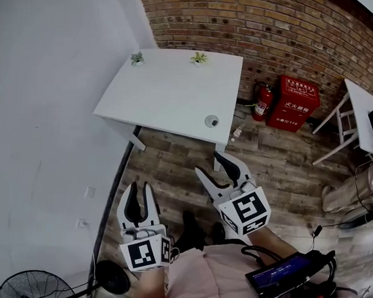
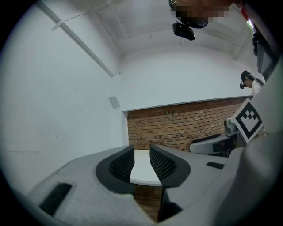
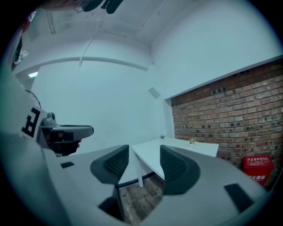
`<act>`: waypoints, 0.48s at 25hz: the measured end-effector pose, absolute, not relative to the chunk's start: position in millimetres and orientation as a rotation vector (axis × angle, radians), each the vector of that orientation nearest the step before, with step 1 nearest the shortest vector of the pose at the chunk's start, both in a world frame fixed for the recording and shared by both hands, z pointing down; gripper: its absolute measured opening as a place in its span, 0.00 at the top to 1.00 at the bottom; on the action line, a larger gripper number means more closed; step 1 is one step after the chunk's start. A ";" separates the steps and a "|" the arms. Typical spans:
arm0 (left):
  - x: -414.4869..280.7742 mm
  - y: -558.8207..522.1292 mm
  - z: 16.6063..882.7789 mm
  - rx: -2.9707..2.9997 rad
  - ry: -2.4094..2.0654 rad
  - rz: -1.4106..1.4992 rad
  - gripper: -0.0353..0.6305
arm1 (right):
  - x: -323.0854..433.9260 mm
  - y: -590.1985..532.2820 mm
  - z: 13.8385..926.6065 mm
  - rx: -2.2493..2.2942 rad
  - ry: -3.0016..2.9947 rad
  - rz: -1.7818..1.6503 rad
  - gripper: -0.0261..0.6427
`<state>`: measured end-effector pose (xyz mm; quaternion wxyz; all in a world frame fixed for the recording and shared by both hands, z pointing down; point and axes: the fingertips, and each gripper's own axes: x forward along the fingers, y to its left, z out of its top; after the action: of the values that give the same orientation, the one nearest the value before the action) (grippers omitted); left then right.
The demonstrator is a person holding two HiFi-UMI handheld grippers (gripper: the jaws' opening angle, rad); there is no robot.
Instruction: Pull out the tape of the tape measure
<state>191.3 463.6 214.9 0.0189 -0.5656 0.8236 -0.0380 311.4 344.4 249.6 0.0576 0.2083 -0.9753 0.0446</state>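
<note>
Head view: the tape measure (image 1: 211, 121), a small round case, lies near the desk's (image 1: 170, 90) front right edge; its axis is too small to judge. A red cabinet (image 1: 295, 101) by the brick wall reads "119", with a fire extinguisher (image 1: 262, 102) beside it.
Left gripper view: left hand-held gripper (image 1: 140, 188) jaws apart, empty.
Right gripper view: right hand-held gripper (image 1: 207, 162) likewise.

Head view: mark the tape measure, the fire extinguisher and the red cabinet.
tape measure (image 1: 211, 121), head view, middle of its round case.
fire extinguisher (image 1: 262, 104), head view, its red cylinder.
red cabinet (image 1: 296, 101), head view, middle of its lettered face.
</note>
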 end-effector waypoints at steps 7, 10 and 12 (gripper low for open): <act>150.6 437.6 241.5 -1.769 2.597 -0.109 0.77 | 273.4 313.2 272.2 0.633 -2.919 0.147 0.63; 120.7 416.0 249.6 -1.786 2.601 -0.106 0.78 | 244.3 292.3 278.7 0.646 -2.910 0.144 0.64; 97.3 401.0 254.0 -1.798 2.604 -0.104 0.77 | 222.2 278.4 283.8 0.656 -2.894 0.150 0.64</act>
<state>97.3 401.0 254.0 -0.0123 -0.5680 0.8223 -0.0328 222.2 278.4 283.8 0.0852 0.2200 -0.9705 0.0502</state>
